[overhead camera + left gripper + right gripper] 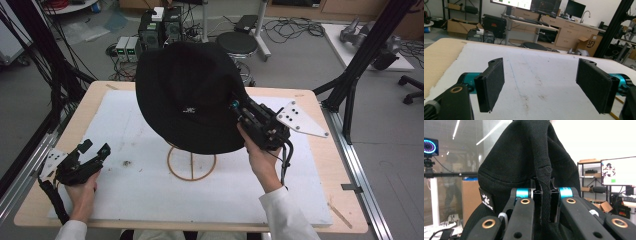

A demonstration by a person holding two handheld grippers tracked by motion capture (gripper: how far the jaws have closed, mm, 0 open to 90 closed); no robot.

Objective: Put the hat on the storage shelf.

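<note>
Right gripper (pixel 239 114) clamped tight on the black hat (pixel 187 95), jaws pinching a fold of its brim between them, as seen close up in the right gripper view, where the fabric (pixel 544 185) ran straight down through the narrow gap. Held the hat up above the middle of the table, tilted, crown toward the far side. Small white logo (pixel 189 110) showed on the near side of the hat; a patch with a paw mark (pixel 486 200) showed in the right gripper view. Wooden ring stand (pixel 191 164) sat on the white mat (pixel 140 190) directly below the hat; cannot tell whether hat and stand touched. Left gripper (pixel 96 148) rested low at the near left of the mat, well apart from the hat, gripped by the left hand (pixel 82 192). Jaws spread wide, nothing between the pads (pixel 492 83), only bare stained mat ahead.
</note>
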